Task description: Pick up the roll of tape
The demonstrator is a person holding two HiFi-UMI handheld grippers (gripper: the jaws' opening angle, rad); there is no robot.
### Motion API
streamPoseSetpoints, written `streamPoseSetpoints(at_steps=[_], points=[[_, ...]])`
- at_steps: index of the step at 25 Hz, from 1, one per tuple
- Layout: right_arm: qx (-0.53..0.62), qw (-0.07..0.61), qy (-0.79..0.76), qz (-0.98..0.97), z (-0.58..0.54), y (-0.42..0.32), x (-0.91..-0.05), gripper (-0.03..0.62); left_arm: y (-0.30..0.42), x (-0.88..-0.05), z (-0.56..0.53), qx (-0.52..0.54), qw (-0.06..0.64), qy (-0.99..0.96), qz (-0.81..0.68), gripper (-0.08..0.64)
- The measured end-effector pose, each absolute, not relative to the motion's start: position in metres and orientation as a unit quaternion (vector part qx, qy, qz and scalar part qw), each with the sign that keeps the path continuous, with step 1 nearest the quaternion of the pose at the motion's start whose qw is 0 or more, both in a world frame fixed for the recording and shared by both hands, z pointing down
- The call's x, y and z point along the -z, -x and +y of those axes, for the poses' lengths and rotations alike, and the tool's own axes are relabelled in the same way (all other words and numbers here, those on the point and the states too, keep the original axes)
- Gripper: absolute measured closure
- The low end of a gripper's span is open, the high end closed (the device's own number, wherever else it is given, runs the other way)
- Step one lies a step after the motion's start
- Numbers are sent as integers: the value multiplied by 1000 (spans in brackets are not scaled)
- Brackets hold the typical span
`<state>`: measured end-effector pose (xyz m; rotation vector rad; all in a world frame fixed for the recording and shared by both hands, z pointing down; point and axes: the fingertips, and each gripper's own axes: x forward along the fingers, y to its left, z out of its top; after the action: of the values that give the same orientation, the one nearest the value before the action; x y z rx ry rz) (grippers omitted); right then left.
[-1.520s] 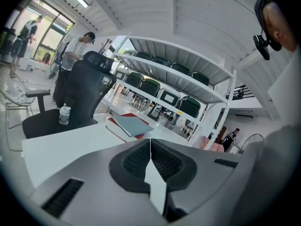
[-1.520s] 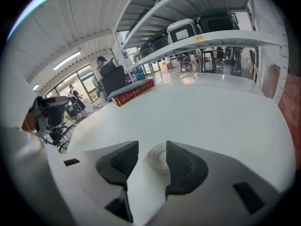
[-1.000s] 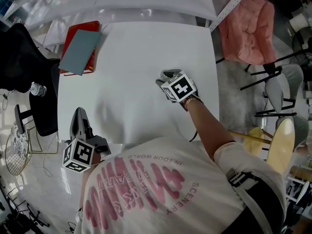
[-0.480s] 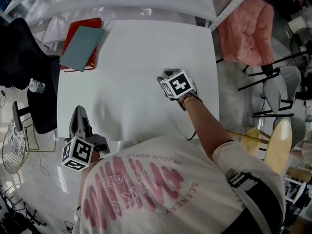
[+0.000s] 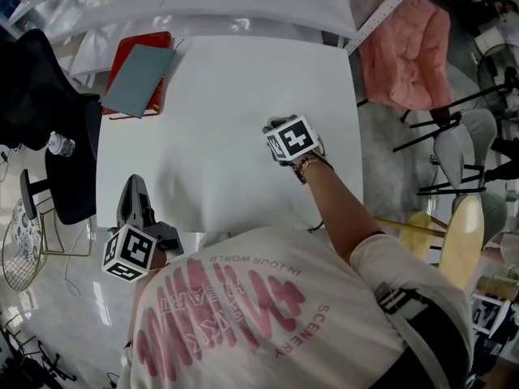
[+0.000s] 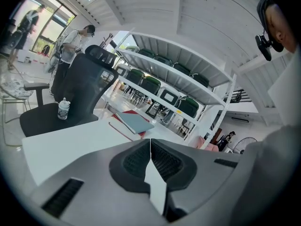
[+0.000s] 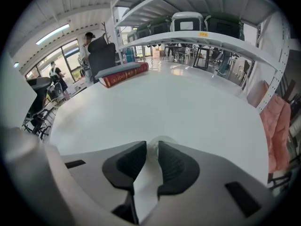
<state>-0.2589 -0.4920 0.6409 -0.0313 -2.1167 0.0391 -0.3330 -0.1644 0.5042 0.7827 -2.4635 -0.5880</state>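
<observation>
The head camera sits high over the person's shoulders and looks steeply down. It takes in the whole white worktop (image 5: 243,96), with the left tongs (image 5: 133,186) at the near-left edge and the right tongs (image 5: 278,124) further in. The left tongs' camera rides low and almost level, facing along its jaws across the worktop toward the shelves (image 6: 178,76). The right tongs' camera tips sharply down, very close on the roll of tape (image 7: 160,144). All three views share the worktop and the red book (image 5: 138,40) at its far corner. The head and left views also share the black chair (image 5: 36,96).
</observation>
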Motion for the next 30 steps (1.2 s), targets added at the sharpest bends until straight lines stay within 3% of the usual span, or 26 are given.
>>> streamPoseSetpoints(at_steps=[30], points=[[-56, 458, -74, -884, -477, 247, -635, 517, 328, -488, -145, 214, 275, -353, -868, 535]])
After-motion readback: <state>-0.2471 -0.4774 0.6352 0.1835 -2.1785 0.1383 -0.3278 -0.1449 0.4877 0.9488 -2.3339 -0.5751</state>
